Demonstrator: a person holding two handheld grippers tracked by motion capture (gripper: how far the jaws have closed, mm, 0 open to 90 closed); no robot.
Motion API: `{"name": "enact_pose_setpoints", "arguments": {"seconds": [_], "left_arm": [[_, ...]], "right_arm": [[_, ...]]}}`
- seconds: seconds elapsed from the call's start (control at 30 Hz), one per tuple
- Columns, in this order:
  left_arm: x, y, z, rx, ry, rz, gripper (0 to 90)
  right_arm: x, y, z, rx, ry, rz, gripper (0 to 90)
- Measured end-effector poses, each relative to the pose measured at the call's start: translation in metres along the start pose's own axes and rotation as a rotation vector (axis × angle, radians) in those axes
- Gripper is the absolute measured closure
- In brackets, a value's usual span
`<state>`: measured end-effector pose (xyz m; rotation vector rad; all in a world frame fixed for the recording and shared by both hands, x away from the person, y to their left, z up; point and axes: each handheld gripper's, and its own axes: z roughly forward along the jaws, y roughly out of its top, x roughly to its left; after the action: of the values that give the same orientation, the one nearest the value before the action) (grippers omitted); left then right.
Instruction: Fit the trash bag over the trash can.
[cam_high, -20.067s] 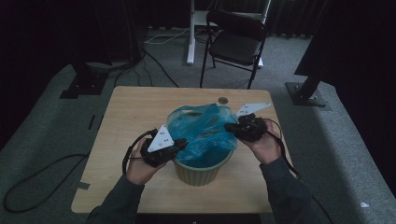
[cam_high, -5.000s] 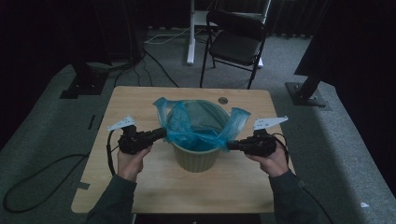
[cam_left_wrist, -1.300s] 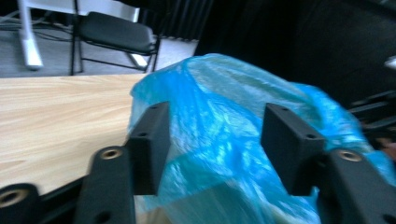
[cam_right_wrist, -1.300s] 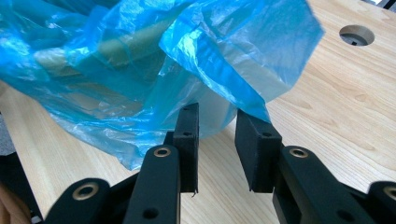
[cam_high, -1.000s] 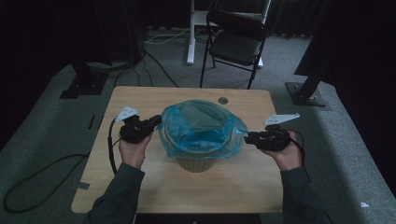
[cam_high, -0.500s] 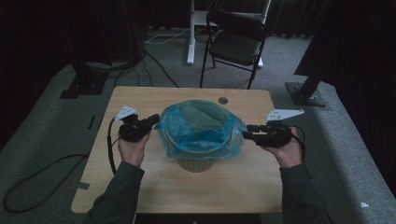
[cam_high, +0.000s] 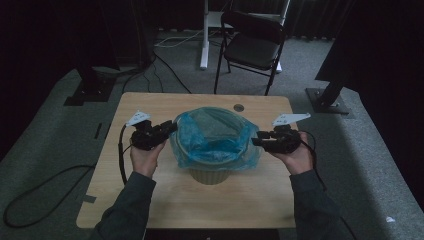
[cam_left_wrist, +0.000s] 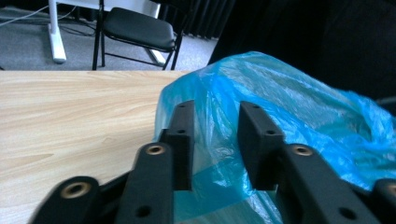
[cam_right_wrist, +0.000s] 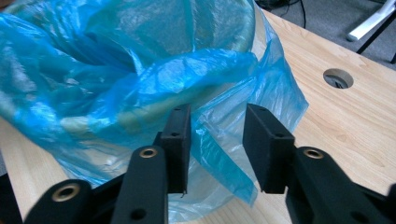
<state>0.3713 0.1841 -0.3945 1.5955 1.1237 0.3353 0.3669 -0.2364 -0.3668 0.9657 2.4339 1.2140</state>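
A thin, crinkled translucent blue plastic bag (cam_high: 216, 135) lines a round beige bin (cam_high: 209, 174) at the centre of the frame on the pale wooden table (cam_high: 150, 200), its edge folded over the rim. The left gripper (cam_high: 169, 128), its jaws having just been opening, and the right gripper (cam_high: 255, 141), whose jaws have just narrowed a little, flank the bag with jaws parted, plastic loose between them.

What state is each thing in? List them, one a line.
Blue bag: opened out, lining the bin, its edge folded down over the rim.
Bin: upright on the table.
Left gripper: jaws apart, just opening, bag film between them.
Right gripper: jaws apart, bag film between them.
Chair: unfolded, empty.
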Motion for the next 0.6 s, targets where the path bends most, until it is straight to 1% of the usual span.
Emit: {"name": "enact_pose_setpoints", "arguments": {"seconds": [0.1, 0.17, 0.23, 0.27, 0.3, 0.4, 0.5, 0.6], "left_arm": [[0.001, 0.0, 0.003, 0.013, 0.012, 0.009, 77.1], [0.002, 0.0, 0.004, 0.012, 0.02, 0.006, 80.8], [0.002, 0.0, 0.006, 0.01, 0.03, 0.002, 84.4], [0.003, 0.001, 0.007, 0.013, 0.037, 0.002, 87.9], [0.004, 0.001, 0.009, 0.013, 0.042, 0.002, 87.9], [0.006, 0.0, 0.014, 0.019, 0.067, 0.0, 89.1], [0.01, -0.001, 0.019, 0.025, 0.084, -0.011, 89.3], [0.014, -0.004, 0.024, 0.04, 0.087, -0.022, 89.3]], "right_arm": [[-0.002, 0.0, 0.004, 0.011, -0.007, 0.007, 66.8], [-0.003, -0.001, 0.008, 0.019, -0.009, 0.011, 70.9], [-0.004, -0.001, 0.011, 0.023, -0.013, 0.016, 76.3], [-0.005, -0.001, 0.013, 0.022, -0.015, 0.023, 82.7], [-0.005, -0.001, 0.013, 0.022, -0.015, 0.023, 82.7], [-0.007, 0.0, 0.016, 0.022, -0.017, 0.033, 89.6], [-0.009, 0.0, 0.02, 0.031, -0.019, 0.042, 90.0], [-0.012, -0.002, 0.026, 0.043, -0.018, 0.052, 90.0]]}}
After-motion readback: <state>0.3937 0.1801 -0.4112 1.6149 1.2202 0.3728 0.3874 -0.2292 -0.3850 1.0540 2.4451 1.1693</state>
